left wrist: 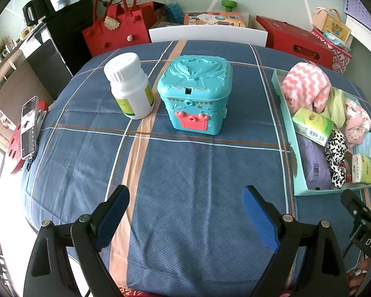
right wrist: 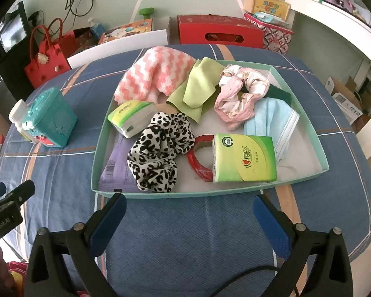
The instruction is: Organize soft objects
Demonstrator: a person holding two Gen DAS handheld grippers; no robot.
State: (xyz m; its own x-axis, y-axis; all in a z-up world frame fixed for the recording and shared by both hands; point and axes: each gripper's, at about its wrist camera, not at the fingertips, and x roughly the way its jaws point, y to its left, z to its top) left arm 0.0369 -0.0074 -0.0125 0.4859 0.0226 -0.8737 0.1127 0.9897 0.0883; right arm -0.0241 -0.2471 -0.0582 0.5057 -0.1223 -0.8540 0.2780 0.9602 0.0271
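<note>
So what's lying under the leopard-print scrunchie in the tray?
The leopard-print scrunchie lies partly on a purple packet at the tray's left side. The packet's barcode end shows; its covered part cannot be seen.

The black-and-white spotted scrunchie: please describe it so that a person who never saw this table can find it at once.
Look in the shallow teal tray on the blue plaid tablecloth. Near its front left corner, lying partly on a purple packet, sits the spotted scrunchie. The pink scrunchie farther back is pale; only this one has a black-and-white leopard print.
</note>
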